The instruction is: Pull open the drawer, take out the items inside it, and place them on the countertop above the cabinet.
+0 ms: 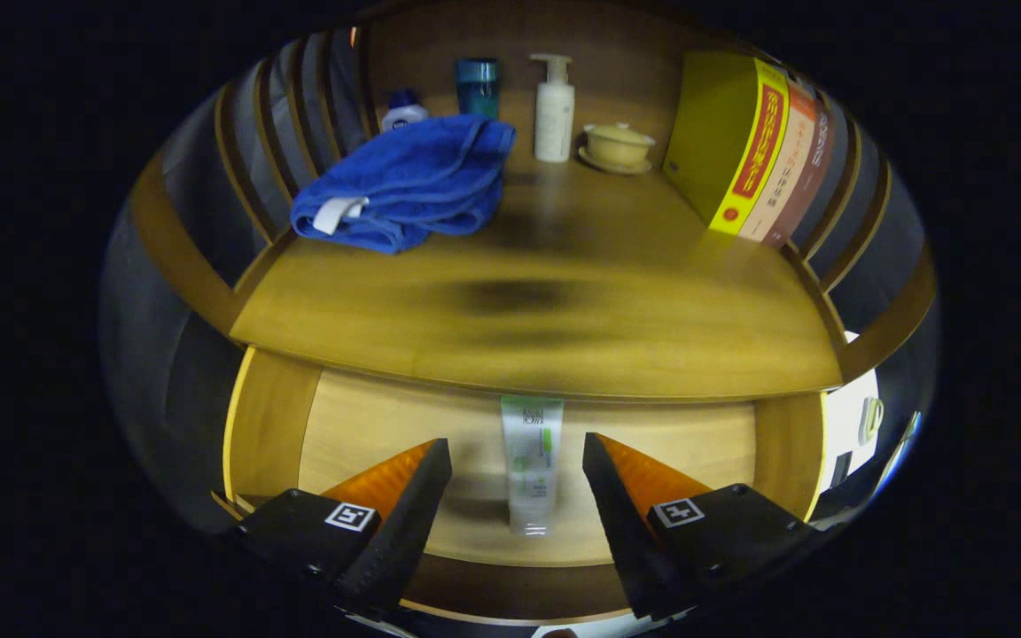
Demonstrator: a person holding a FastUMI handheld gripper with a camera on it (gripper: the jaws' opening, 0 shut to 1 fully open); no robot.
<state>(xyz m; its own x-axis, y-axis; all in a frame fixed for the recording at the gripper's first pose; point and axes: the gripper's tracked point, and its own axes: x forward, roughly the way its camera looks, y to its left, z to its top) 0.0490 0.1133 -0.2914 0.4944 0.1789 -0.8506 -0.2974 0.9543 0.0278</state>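
The wooden drawer (360, 425) stands pulled open below the countertop (564, 301). A white tube with green print (530, 465) lies on the drawer's floor, its far end tucked under the counter's front edge. My gripper (517, 461) hovers above the drawer, open, with the tube lying in the gap between the two black-and-orange fingers (409, 496), touching neither.
On the countertop, a folded blue towel (413, 182) lies at the back left. Behind it stand a small white bottle (404, 111), a teal cup (478, 86), a white pump bottle (554, 108) and a yellow lidded bowl (618, 146). Upright books (754, 155) line the right side.
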